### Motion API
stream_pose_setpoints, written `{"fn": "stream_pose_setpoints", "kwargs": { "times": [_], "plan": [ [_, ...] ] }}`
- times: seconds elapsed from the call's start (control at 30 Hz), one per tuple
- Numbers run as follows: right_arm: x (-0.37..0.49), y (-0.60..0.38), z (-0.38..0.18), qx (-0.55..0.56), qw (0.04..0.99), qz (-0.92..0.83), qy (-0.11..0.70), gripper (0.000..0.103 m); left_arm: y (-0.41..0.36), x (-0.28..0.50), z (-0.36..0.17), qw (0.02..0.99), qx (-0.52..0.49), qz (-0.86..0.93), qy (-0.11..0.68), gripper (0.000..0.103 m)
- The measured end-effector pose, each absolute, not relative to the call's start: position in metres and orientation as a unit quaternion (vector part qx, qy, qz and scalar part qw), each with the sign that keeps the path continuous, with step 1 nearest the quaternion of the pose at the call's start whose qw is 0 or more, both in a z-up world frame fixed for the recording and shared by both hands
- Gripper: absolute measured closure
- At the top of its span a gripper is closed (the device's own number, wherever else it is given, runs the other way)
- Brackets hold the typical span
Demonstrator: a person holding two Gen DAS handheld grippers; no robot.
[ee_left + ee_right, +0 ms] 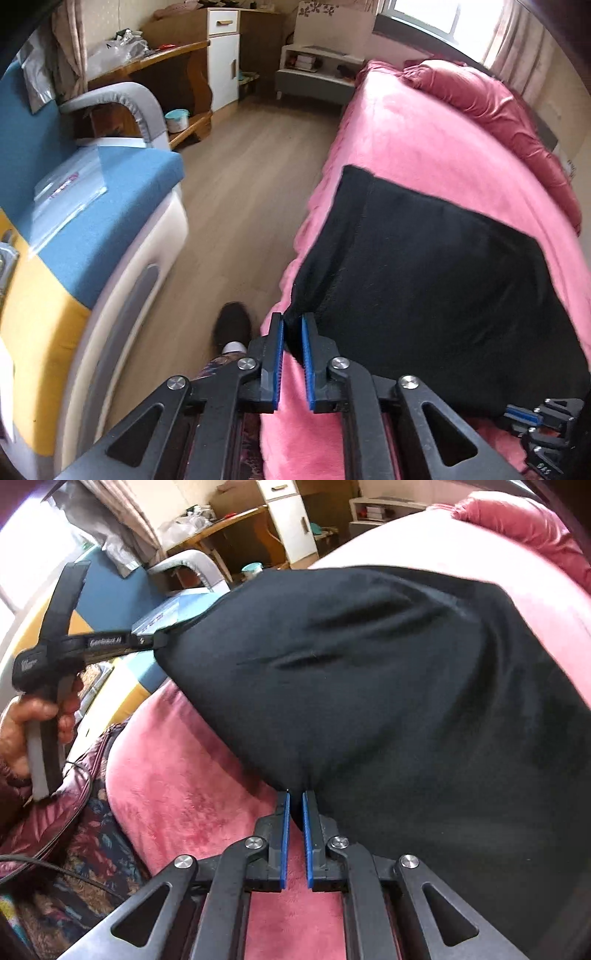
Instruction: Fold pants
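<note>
A: Left wrist view, nearest first: what has the left gripper [293, 325] got?

B: Its ribbed blue pads [306, 363] are clamped on a bunched corner of the black pants [424, 280], right at the near left edge of the bed. Matte black linkage arms with round silver rivets run back toward the lens.

A: And the pants themselves?

B: A broad, soft, dull black slab, folded into a rough four-sided shape, lying on the fluffy pink blanket [417, 136]. The near edge is lifted, and the far corners lie flat on the blanket.

A: The other tool?

B: In the right wrist view the right gripper [295, 801] pinches the near hem of the pants [388, 686] between its blue pads, so the fabric gathers into a point there and shows shallow diagonal creases farther up.

A: What is to the left in that view?

B: The person's hand [26, 723] wraps the pale grey handle of the left gripper, whose tip bites the left corner of the cloth.

A: Farther off?

B: Wood-plank floor [236, 192], a dark shoe [232, 325] on it, a blue and yellow padded chair [122, 206] at left, and a rumpled rose quilt [495, 110] at the far right of the bed.
</note>
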State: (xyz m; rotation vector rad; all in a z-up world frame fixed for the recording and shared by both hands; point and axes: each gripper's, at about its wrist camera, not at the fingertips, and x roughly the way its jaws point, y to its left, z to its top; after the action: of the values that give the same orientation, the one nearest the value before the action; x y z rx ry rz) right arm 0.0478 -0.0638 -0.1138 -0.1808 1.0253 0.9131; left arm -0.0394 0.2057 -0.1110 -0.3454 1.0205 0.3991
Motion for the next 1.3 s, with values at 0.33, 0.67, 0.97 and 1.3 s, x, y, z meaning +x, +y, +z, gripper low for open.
{"fn": "stream_pose_setpoints", "kwargs": {
  "times": [0.33,0.67,0.97,1.3],
  "plan": [
    [0.046,-0.081,-0.100,-0.038,0.775,0.424,0.467,0.073,0.196,-0.048,-0.065,0.873,-0.142,0.212,0.416,0.071],
    [0.046,-0.130,-0.079,0.002,0.806,0.385,0.450,0.059,0.163,-0.041,-0.037,0.899,-0.116,0.160,0.391,0.071],
    [0.066,-0.200,-0.098,0.062,0.832,0.289,0.469,0.059,0.122,-0.019,-0.059,0.893,-0.089,0.107,0.428,0.071],
    [0.073,-0.269,-0.122,0.090,0.847,0.183,0.491,0.059,0.132,0.011,-0.135,0.842,-0.103,0.120,0.516,0.068]
  ]
}}
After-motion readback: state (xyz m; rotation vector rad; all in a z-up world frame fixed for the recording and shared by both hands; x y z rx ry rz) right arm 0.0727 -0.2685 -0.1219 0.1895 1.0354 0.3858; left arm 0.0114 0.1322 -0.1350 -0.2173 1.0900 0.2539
